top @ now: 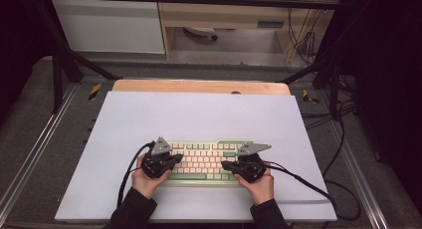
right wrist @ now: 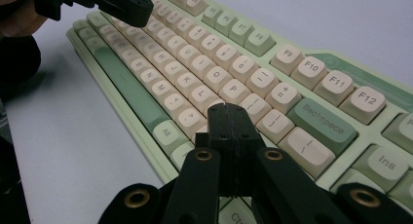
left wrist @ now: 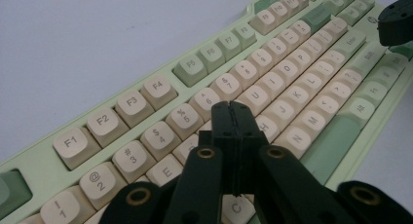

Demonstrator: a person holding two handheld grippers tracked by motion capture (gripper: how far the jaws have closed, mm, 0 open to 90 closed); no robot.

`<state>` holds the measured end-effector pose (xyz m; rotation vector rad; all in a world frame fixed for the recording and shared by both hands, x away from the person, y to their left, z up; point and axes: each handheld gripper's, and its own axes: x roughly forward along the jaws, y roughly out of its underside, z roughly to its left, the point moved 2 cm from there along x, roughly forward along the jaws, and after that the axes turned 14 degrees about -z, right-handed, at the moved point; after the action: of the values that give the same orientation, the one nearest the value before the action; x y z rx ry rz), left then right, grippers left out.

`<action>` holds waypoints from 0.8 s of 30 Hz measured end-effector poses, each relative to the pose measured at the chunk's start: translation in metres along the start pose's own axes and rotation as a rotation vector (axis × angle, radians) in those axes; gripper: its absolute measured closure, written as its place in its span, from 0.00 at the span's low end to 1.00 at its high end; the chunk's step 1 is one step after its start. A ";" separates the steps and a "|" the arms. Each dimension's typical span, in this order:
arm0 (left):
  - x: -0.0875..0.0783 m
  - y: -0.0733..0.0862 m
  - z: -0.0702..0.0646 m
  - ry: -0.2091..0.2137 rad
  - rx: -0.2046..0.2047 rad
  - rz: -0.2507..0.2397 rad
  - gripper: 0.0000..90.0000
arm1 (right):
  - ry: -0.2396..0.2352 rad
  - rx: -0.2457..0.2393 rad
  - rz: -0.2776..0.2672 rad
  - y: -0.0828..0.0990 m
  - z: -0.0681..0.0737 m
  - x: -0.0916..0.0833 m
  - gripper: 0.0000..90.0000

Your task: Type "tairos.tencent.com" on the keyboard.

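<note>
One wooden table (top: 199, 85) carries one large white sheet (top: 199, 114) that covers nearly all of it, leaving a bare wooden strip along the far edge; the far half of the sheet lies open, with broad bare margins left and right and a narrower band at the near edge. One pale green keyboard (top: 204, 161) with cream keys sits on the near half of the sheet, roughly centred, its long side parallel to the near edge. Two grippers work over it: the left gripper (top: 175, 160) hangs above the keyboard's left end and the right gripper (top: 225, 165) above its right end, tips pointing toward each other and well apart. Both have their jaws pressed together with nothing between them.
</note>
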<state>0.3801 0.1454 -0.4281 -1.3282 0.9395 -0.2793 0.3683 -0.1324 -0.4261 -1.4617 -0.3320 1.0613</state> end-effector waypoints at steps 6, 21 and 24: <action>-0.007 0.001 0.002 -0.003 -0.005 -0.006 1.00 | -0.001 0.000 0.001 0.000 0.000 0.000 1.00; -0.016 0.005 0.015 -0.037 -0.028 -0.011 1.00 | -0.001 -0.003 0.003 0.000 0.000 0.000 1.00; -0.015 0.007 0.018 -0.049 -0.034 -0.006 1.00 | -0.002 -0.005 0.002 0.001 0.000 0.001 1.00</action>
<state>0.3816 0.1698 -0.4291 -1.3632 0.9029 -0.2351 0.3683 -0.1320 -0.4272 -1.4652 -0.3348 1.0649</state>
